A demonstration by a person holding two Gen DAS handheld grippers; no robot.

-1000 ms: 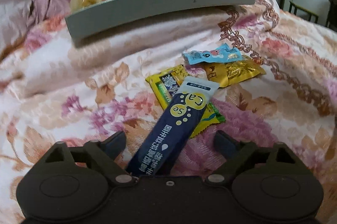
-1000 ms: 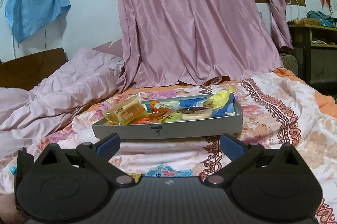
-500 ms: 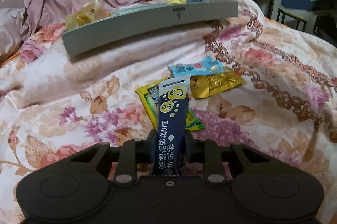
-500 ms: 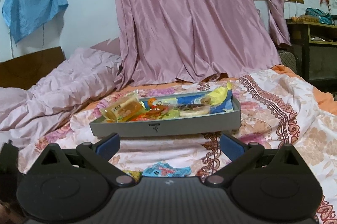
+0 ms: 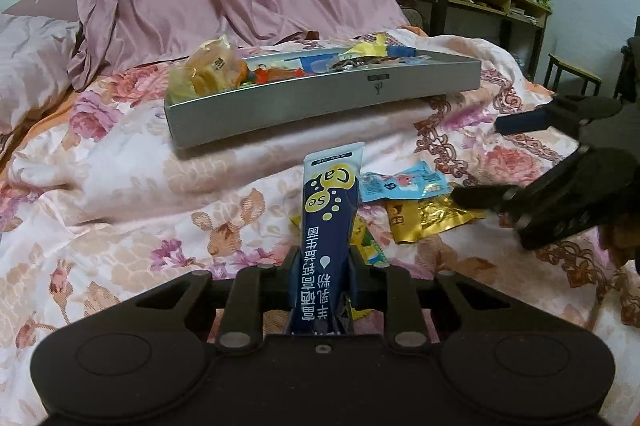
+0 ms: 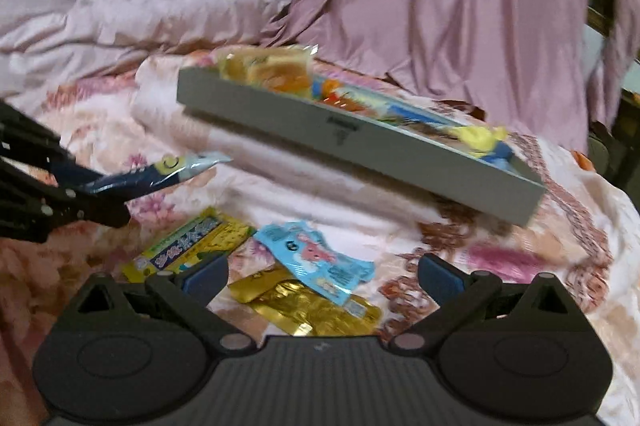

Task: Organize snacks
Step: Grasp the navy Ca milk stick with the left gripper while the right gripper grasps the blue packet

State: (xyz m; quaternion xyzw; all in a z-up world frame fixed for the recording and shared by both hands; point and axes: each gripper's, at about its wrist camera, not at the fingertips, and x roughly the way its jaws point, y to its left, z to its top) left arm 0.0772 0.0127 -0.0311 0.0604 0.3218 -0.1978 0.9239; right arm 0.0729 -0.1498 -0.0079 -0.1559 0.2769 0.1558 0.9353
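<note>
Though clamped, sachet (image 5: 329, 222) off quilt (image 5: 120, 218)

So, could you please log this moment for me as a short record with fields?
surface: floral bedspread
left gripper: shut on dark blue sachet, lifted off the bedspread
right gripper: open, above the loose packets
loose on bedspread: yellow packet, light blue packet, gold packet
grey tray: further back, already holds several snacks

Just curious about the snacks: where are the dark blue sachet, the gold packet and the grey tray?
dark blue sachet (image 5: 326, 226): left wrist view, printed middle.
gold packet (image 6: 308, 306): right wrist view, crinkled centre.
grey tray (image 5: 320, 102): left wrist view, front wall.
</note>
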